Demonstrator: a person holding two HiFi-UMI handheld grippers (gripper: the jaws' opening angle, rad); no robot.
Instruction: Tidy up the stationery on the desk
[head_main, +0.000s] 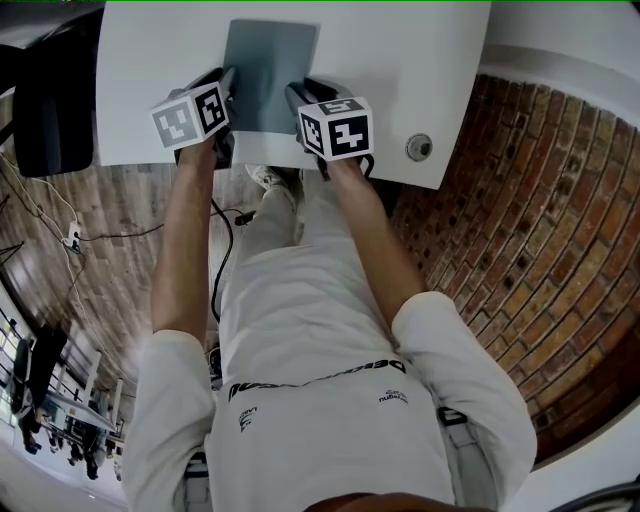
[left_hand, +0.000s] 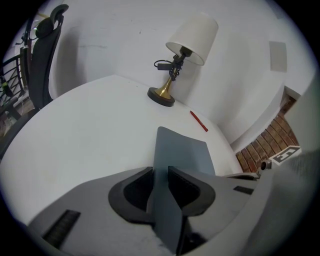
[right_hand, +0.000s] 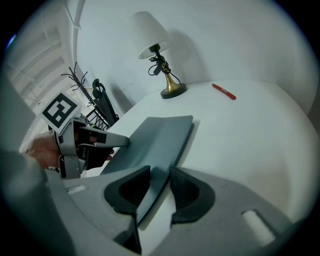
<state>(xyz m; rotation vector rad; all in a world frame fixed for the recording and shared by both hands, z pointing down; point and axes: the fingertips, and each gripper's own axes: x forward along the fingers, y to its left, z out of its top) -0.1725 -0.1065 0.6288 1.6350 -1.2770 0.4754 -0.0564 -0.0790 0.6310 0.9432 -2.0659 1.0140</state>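
- Currently a grey-blue folder (head_main: 268, 70) lies at the near edge of the white desk (head_main: 150, 80), right in front of the person.
- It is thin, plain and matte, rectangular with rounded corners, with no print or label to be seen.
- Its near end bends up off the desk where the two grippers meet it, while the far end lies flat.
- Left gripper (left_hand: 161, 185): its jaws are closed onto the folder's near left corner, and the sheet fills the gap between the pads.
- Right gripper (right_hand: 157, 187): the folder's near right edge stands between its jaws and leans on one pad, with a gap to the other, so the jaws are slightly apart.
- Farther back on the desk a red pen (left_hand: 198, 121) lies alone, near a lamp (left_hand: 182, 55) with a white shade and brass foot.
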